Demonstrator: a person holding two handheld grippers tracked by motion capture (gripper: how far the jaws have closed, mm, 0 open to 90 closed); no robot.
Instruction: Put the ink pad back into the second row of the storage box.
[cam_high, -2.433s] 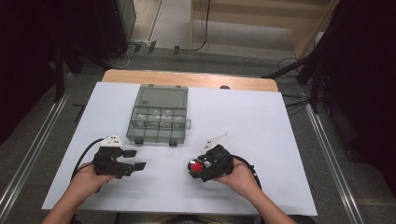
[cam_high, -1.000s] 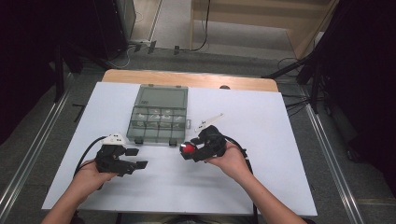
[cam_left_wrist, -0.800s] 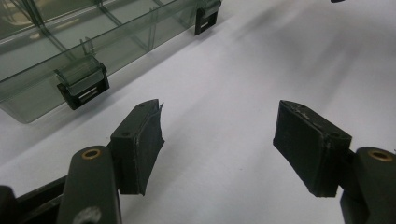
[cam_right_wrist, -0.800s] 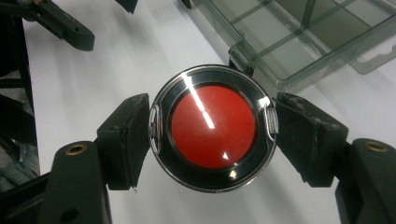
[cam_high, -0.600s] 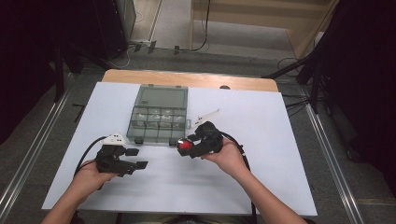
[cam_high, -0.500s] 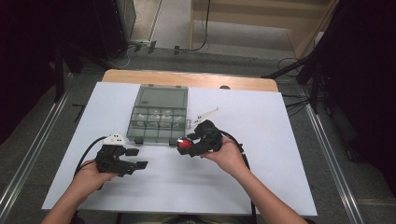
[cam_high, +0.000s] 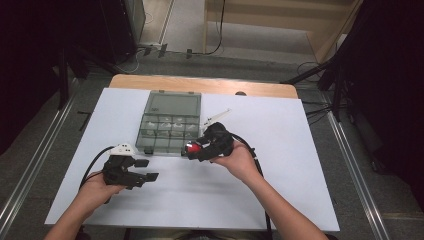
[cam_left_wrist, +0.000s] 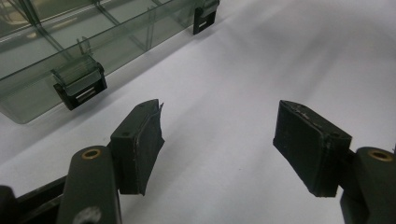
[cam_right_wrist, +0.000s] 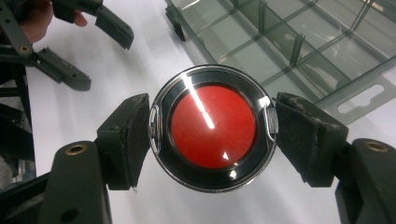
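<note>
A clear grey compartment box (cam_high: 169, 122) lies shut on the white table top, its two front latches (cam_left_wrist: 78, 83) facing me. My right gripper (cam_high: 194, 149) is shut on a round red button with a chrome rim (cam_right_wrist: 212, 127), held at the box's front right corner, just above the table. The button (cam_high: 191, 147) shows as a red spot in the high view. My left gripper (cam_high: 148, 170) stands open and empty over bare table, in front of the box's left front corner. In the right gripper view the left gripper (cam_right_wrist: 88, 51) shows at the upper left.
A white plastic strip (cam_high: 216, 117) lies just right of the box. The white sheet (cam_high: 300, 165) covers the table, with a wooden edge (cam_high: 210, 85) at the back. Cables trail from both grippers toward me. Metal rails run along both table sides.
My right gripper has carried the red button forward and left, from the table's front middle up to the box's front right corner. The left gripper has barely shifted.
</note>
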